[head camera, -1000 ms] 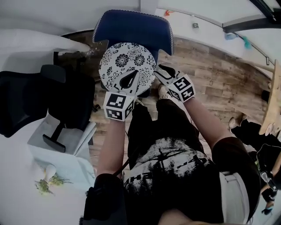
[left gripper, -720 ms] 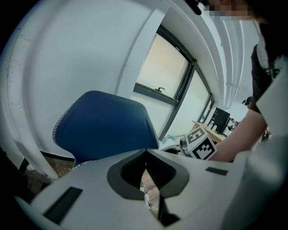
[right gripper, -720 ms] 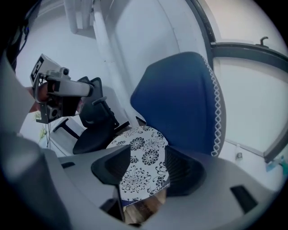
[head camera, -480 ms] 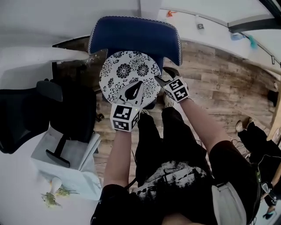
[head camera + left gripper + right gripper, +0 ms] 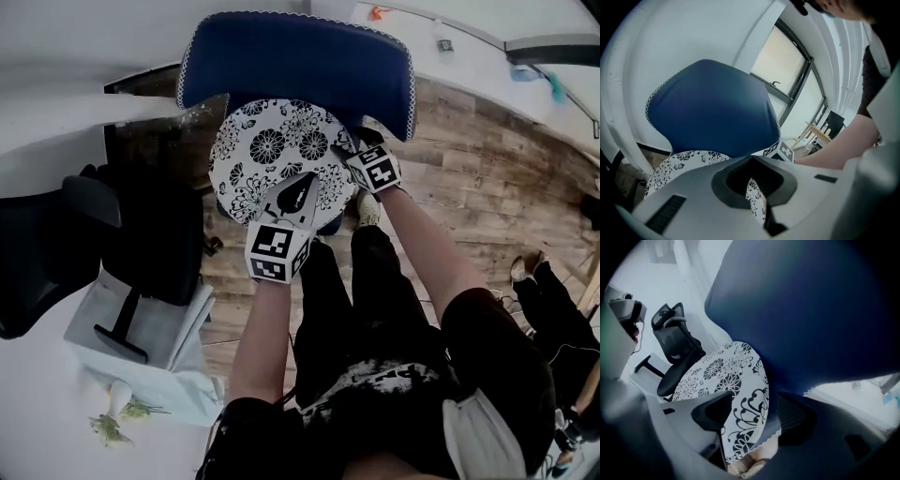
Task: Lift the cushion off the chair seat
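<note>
Head view: cushion [image 5: 272, 150], round and flower-printed, lies on the blue chair [image 5: 300, 56] seat in front of the backrest. Left gripper [image 5: 292, 192] sits at its near edge and right gripper [image 5: 356, 155] at its right edge. A black office chair [image 5: 141, 225] stands well apart to the left.

Left gripper view: left gripper [image 5: 752, 183] has its jaws drawn together, with a thin strip of cushion [image 5: 679, 164] rim pinched between them. The chair [image 5: 712, 108] backrest rises behind.

Right gripper view: right gripper [image 5: 757, 413] has one jaw on the printed face and the other under the rim. The cushion [image 5: 726, 366] fills the gap, so it is judged to be clamped. The chair [image 5: 801, 310] backrest looms just beside it.

Step in hand, as judged: both grips are set and the lift is at its start. Whether the cushion is clear of the seat cannot be told. The next move calls for raising both grippers together and level, drawing toward the person to clear the backrest.

Orientation: the printed face points upward, seemingly tilted somewhat. As a disc, the cushion has no long axis.
</note>
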The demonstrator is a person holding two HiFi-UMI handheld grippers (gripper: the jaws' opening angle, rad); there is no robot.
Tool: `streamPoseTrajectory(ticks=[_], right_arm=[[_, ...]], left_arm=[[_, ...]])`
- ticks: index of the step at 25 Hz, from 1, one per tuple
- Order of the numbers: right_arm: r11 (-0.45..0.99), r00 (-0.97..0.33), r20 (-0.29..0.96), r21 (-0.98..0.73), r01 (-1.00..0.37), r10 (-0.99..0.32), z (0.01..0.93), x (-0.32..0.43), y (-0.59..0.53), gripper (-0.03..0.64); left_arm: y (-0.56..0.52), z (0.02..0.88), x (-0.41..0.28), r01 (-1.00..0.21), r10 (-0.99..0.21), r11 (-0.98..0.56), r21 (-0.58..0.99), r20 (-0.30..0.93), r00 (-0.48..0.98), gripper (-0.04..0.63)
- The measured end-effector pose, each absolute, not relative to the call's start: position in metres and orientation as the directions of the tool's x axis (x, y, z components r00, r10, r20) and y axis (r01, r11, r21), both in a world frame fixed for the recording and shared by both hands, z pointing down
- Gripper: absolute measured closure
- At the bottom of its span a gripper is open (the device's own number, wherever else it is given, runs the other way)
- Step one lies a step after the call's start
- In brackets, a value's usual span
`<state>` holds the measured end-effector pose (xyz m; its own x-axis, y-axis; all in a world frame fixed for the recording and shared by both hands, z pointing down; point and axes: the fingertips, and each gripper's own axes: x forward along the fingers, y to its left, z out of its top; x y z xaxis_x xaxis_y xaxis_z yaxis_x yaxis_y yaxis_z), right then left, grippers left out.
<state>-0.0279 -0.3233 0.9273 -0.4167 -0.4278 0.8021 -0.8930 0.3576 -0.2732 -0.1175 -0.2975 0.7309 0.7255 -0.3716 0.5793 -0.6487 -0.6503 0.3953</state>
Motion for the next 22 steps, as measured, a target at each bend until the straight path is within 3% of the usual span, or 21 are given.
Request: streamPoseTrajectory(ticks=[12,17,22], right_arm=[[0.353,-0.424,0.826,-0.297,-0.887,-0.372,0.97,-0.038,-0.323,0.35],[0.372,-0.423,0.824,-0.283,-0.884,-0.378,0.966,-0.039,-0.324,0.521],[0.4,-0.439,0.813,-0.282,-0.872,-0.383,0.957,-0.046,-0.322,0.575]], left_arm=[[-0.296,0.764,-0.137,-0.673,-0.367,-0.616,0.41,0.607,0.705,0.583],[-0.305,0.759,-0.136,-0.671,-0.378,-0.618,0.409,0.594,0.71,0.583],[-0.311,0.754,-0.137,-0.672,-0.384,-0.622,0.401,0.592,0.709,0.583]])
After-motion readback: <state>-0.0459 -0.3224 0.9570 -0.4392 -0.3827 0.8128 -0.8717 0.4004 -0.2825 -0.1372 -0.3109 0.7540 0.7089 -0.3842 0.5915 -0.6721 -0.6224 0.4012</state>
